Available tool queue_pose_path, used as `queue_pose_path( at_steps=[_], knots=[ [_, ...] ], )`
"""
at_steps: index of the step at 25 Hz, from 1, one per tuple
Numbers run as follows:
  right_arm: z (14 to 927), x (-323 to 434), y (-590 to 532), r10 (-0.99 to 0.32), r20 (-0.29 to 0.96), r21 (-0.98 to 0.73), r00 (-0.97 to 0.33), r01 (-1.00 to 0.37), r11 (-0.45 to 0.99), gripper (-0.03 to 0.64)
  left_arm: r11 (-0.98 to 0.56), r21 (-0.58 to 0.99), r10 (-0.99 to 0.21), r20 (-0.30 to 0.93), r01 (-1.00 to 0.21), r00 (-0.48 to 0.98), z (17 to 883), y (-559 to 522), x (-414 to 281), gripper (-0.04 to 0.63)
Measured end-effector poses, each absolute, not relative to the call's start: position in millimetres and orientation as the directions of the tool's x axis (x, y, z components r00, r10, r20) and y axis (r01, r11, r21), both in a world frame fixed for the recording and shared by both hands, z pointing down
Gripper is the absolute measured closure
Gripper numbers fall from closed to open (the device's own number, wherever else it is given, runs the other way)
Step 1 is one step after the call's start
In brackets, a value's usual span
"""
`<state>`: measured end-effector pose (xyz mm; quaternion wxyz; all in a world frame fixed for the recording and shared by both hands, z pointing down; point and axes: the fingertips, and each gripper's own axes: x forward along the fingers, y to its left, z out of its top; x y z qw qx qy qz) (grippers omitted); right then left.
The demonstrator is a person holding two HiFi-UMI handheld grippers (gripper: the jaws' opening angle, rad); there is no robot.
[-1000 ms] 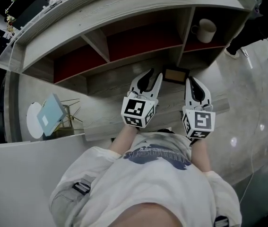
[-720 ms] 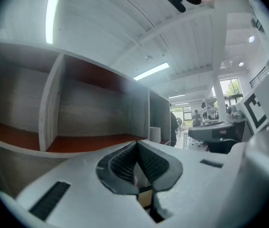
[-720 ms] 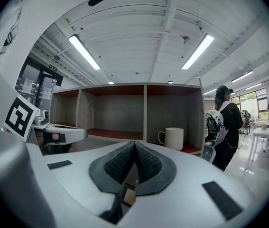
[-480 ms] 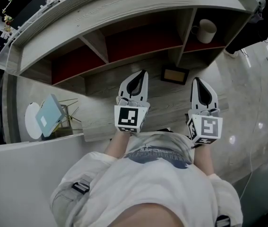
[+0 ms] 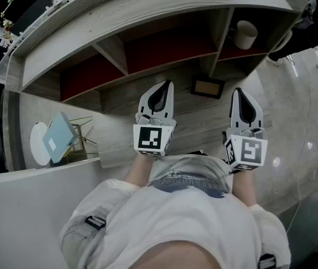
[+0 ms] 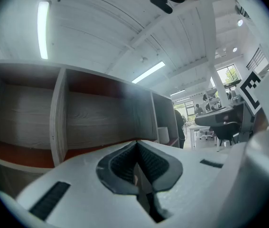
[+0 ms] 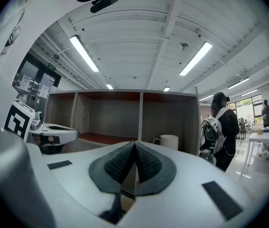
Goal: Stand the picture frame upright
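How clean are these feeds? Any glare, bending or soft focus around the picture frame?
Head view: strong fisheye bows the shelf unit; the picture frame is small yet fairly sharp, with no glare on it; glare spots dot the glossy floor at right. Left gripper view: black rounded corners, ceiling light blown out, close jaws soft. Right gripper view: same corners, bright ceiling strips, mug fairly clear.

The picture frame (image 5: pixel 208 87) is small and rectangular, with a dark border around a tan-brown panel. It sits just right of centre in the upper half of the head view, on the pale wood-grain ledge (image 5: pixel 192 119), at the foot of a shelf divider (image 5: pixel 219 38). Its face shows toward the viewer, and nothing touches it. Whether it stands fully upright or leans back cannot be told.
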<state>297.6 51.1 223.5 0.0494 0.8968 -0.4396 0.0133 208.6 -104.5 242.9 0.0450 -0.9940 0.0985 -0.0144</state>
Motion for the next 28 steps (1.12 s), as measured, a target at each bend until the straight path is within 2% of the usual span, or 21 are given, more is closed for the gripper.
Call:
queue_pose_path(
  at_steps=[8, 14, 28],
  knots=[
    [208, 298, 54, -0.785, 0.001, 0.095, 0.62, -0.781, -0.617, 0.62, -0.975, -0.096, -0.199, -0.017, -0.2, 0.98, 232, -104, 210, 0.591],
    [204, 294, 57, -0.773, -0.029, 0.169, 0.634, -0.759, -0.629, 0.62, -0.974, -0.103, -0.2, -0.013, -0.2, 0.98, 237, -103, 208, 0.591],
    [207, 293, 57, -0.773, -0.021, 0.182, 0.634, -0.758, -0.626, 0.62, -0.975, -0.085, -0.204, 0.002, -0.203, 0.979, 242, -106, 204, 0.591]
  ],
)
